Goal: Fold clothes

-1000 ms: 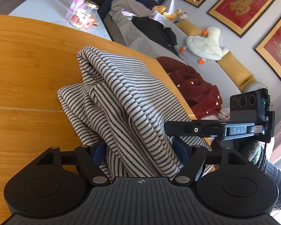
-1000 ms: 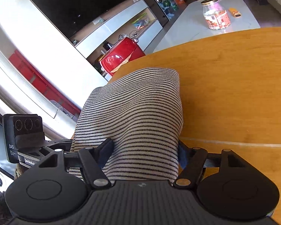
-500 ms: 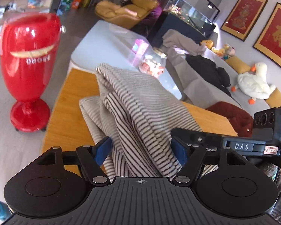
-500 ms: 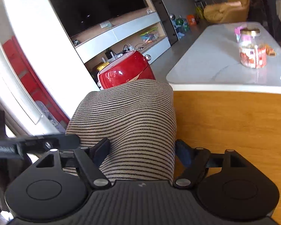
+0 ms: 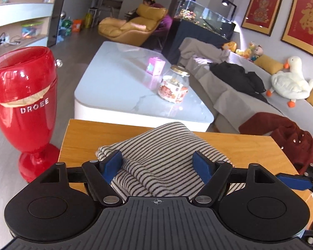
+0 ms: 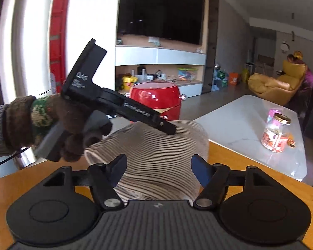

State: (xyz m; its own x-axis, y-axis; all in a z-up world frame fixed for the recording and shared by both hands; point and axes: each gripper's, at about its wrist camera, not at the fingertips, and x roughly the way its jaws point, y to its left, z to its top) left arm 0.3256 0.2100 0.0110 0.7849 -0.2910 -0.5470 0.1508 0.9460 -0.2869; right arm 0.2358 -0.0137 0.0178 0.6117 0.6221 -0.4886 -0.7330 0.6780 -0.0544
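Striped black-and-white knit garment [image 5: 160, 158] lies bunched on the orange wooden table [image 5: 240, 148] straight ahead of your left gripper [image 5: 157, 164] and right gripper [image 6: 158, 167], between both pairs of spread, empty fingers.

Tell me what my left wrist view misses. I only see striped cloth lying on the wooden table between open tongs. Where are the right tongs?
Observer: The right tongs are open too. Their fingers stand wide apart, with the same striped garment filling the space between them.
Operator: And who is holding the left tool?
Observer: A left hand in a brown knitted glove grips its handle. The tip of the left tongs shows against the garment's far fold, but I cannot tell if it touches.
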